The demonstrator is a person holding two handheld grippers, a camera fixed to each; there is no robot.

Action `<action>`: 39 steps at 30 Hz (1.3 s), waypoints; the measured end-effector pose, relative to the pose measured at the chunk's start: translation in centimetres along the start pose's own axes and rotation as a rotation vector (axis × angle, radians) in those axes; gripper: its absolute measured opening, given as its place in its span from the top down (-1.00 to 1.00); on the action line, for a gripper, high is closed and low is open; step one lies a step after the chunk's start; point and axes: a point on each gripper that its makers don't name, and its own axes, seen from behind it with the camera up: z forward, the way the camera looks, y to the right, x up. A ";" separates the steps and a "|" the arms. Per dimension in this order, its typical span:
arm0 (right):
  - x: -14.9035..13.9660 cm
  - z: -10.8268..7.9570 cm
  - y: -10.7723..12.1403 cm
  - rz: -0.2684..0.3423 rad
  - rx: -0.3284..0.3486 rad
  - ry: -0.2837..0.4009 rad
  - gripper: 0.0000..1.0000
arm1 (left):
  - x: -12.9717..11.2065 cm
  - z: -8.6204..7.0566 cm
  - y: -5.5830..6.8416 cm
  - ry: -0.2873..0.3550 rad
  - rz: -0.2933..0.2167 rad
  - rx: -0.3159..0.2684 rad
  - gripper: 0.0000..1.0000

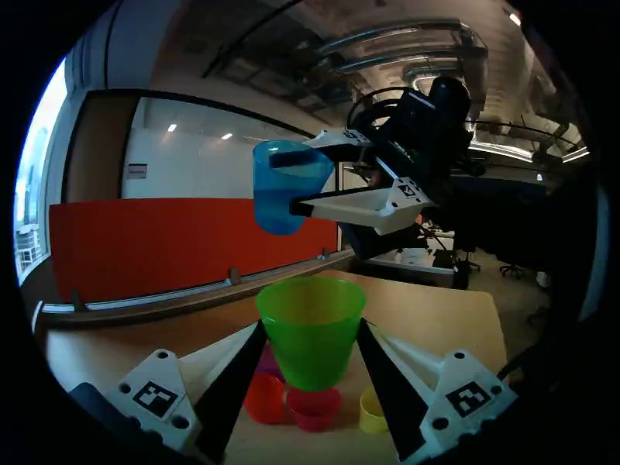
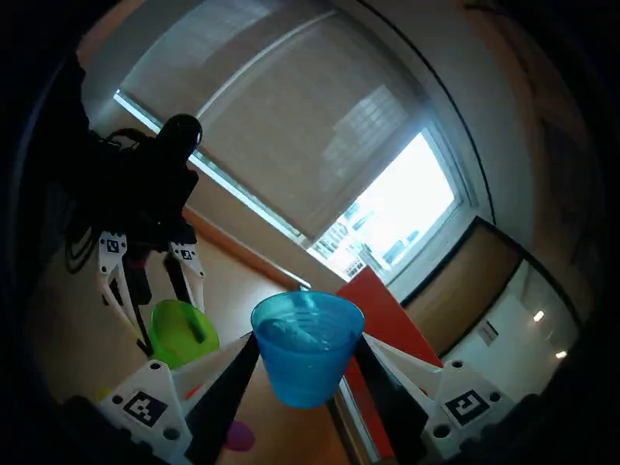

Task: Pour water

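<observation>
I have 2 claws, and each one holds 1 cup. My left claw [image 1: 310, 325] is squeezed shut on the green cup [image 1: 311, 345]. That cup is upright, just above the table [image 1: 434, 318] and the little cups [image 1: 313, 408]. My right claw [image 1: 301, 184] is squeezed on the blue cup [image 1: 277, 198], held high up, past the green one. The blue cup stands nearly straight and I see no water falling. So I think the pouring is not begun. I must bring blue over green and tip it.
</observation>
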 end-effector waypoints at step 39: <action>0.8 0.5 0.1 -0.179 0.011 -0.013 -0.76 | -0.4 0.1 0.2 -0.006 0.004 -0.008 -0.66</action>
